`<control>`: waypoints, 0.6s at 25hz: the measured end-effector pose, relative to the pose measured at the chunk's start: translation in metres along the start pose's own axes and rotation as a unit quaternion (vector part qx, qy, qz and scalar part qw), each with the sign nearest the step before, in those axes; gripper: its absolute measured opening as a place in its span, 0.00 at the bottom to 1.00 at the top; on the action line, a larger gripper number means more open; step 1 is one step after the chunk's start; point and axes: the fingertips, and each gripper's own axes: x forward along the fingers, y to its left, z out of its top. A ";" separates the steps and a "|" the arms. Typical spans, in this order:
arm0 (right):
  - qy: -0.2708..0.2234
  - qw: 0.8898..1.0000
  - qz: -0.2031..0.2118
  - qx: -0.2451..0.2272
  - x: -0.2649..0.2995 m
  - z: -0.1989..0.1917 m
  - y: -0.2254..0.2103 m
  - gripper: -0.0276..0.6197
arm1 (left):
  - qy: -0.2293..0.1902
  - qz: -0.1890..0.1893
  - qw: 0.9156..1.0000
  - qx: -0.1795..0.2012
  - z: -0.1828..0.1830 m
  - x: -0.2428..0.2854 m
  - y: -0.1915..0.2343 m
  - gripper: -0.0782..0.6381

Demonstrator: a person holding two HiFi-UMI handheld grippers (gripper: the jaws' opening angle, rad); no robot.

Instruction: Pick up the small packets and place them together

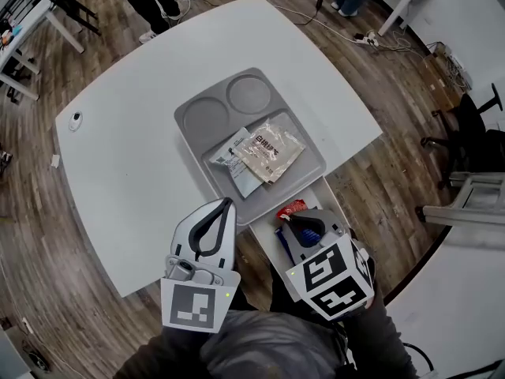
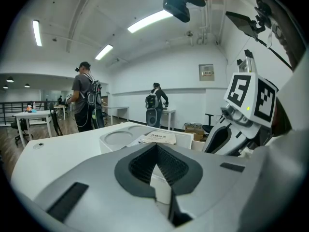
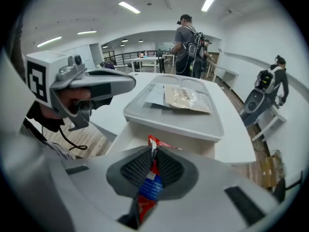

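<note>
Red and blue, a small sauce packet (image 3: 149,187) is pinched between the jaws of the right gripper (image 3: 152,154). The ribbed pads press on both its faces. Its red top corner pokes out just past the tips, and its lower end hangs down behind them. In the head view the packet is held clear of any surface, just off the near right corner of the grey tray (image 1: 205,119) and over a white block (image 3: 130,132) that sits under that edge.

On the white table (image 1: 134,156), the tray's large section holds two more packets. A tan packet (image 1: 270,152) with printed text lies partly across a white packet (image 1: 235,164), and the two touch. The tray's two round wells are bare. Both packets lie well ahead of the right gripper and apart from the red one.

At the near left edge of the tray, the left gripper (image 2: 155,149) has its jaws together at the tips, with nothing between them. Its tips point toward the tray and are not touching either packet.
</note>
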 end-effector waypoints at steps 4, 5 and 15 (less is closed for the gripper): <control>-0.032 0.999 0.003 0.003 -0.032 0.012 0.009 0.09 | -0.010 -0.003 1.000 0.010 0.010 -0.009 -0.004 0.11; -0.039 0.999 0.002 0.003 -0.040 0.015 0.010 0.09 | -0.014 -0.005 1.000 0.014 0.014 -0.010 -0.006 0.11; -0.104 0.994 -0.035 -0.021 -0.090 0.077 -0.007 0.09 | -0.076 -0.002 0.997 0.030 0.070 -0.022 -0.005 0.11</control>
